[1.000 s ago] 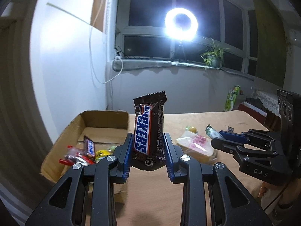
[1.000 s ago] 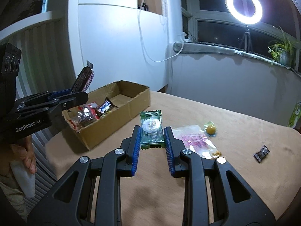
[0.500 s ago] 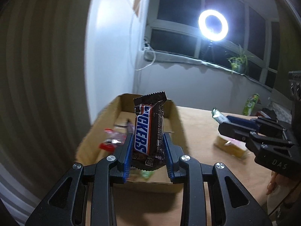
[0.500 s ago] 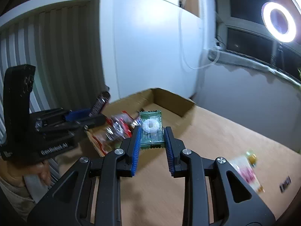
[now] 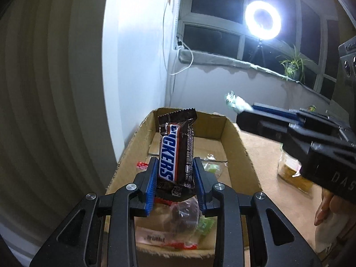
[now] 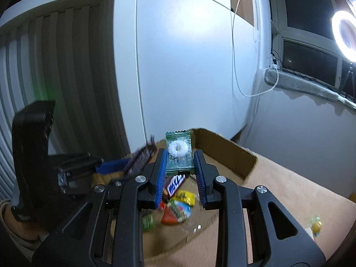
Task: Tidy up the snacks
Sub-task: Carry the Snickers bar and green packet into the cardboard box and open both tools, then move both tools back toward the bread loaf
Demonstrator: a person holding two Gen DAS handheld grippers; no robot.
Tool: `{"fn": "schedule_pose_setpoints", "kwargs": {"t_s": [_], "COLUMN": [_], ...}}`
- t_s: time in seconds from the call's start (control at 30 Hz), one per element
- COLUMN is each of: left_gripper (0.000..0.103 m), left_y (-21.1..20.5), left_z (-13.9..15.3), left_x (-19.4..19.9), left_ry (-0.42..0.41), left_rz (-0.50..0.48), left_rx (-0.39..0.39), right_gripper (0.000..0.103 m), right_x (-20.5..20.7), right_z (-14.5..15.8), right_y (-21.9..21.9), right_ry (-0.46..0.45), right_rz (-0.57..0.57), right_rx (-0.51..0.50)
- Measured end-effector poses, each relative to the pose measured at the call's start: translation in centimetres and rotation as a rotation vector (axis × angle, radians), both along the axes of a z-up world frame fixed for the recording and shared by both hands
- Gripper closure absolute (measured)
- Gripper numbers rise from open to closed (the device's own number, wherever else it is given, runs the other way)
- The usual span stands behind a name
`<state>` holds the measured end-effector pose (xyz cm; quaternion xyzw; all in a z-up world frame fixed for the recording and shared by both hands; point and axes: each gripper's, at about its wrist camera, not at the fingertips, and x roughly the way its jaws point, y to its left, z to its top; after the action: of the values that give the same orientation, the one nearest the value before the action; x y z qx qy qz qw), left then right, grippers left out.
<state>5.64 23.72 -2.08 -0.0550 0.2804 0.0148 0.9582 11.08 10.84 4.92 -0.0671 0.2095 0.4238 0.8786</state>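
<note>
My left gripper (image 5: 175,163) is shut on a brown Snickers bar (image 5: 176,146), held upright over the open cardboard box (image 5: 233,133). My right gripper (image 6: 180,155) is shut on a small green mint packet (image 6: 179,153) with a white ring inside, and it hangs above the same box (image 6: 224,153). In the left wrist view the right gripper (image 5: 240,109) comes in from the right with the green packet (image 5: 233,100) at its tip. In the right wrist view the left gripper (image 6: 133,164) sits at the left with the Snickers bar (image 6: 142,158) edge-on. Several wrapped sweets (image 6: 178,202) lie in the box.
A clear packet of yellow snacks (image 5: 289,171) lies on the tan table (image 5: 262,153) right of the box. A small yellow sweet (image 6: 316,223) lies at the far right. A white wall and a ribbed radiator stand close behind the box. A ring light shines by the window.
Both grippers have swung left across the table and now hang over the cardboard box, each still holding its snack. The box fills more of both views.
</note>
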Motion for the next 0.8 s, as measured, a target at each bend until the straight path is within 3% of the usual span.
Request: {"fn": "schedule_pose_setpoints", "kwargs": {"t_s": [0.03, 0.1, 0.17, 0.27, 0.33, 0.43, 0.8], "left_gripper": [0.070, 0.034, 0.027, 0.027, 0.026, 0.023, 0.023], "left_y": [-0.1, -0.4, -0.6, -1.0, -1.1, -1.5, -3.9], "left_z": [-0.3, -0.8, -0.7, -0.1, 0.3, 1.4, 3.0], "left_x": [0.3, 0.8, 0.0, -1.3, -1.7, -2.8, -4.0], "left_ry": [0.015, 0.040, 0.021, 0.002, -0.009, -0.042, -0.069], "left_rz": [0.001, 0.021, 0.049, 0.064, 0.078, 0.083, 0.071], "left_rx": [-0.002, 0.016, 0.045, 0.075, 0.095, 0.114, 0.177], "right_gripper": [0.064, 0.050, 0.048, 0.047, 0.031, 0.021, 0.010], "right_x": [0.7, 1.6, 1.0, -0.5, -1.6, -3.0, -5.0], "right_z": [-0.5, -1.6, -1.9, -2.1, -1.9, -1.6, -1.6], "right_y": [0.4, 0.6, -0.4, -2.2, -3.4, -5.1, -8.9], "right_ry": [0.024, 0.071, 0.060, 0.039, 0.021, -0.005, 0.015], "right_rz": [0.010, 0.003, -0.013, -0.044, -0.066, -0.103, -0.134], "right_rx": [-0.010, -0.042, -0.024, -0.011, -0.005, 0.017, 0.035]}}
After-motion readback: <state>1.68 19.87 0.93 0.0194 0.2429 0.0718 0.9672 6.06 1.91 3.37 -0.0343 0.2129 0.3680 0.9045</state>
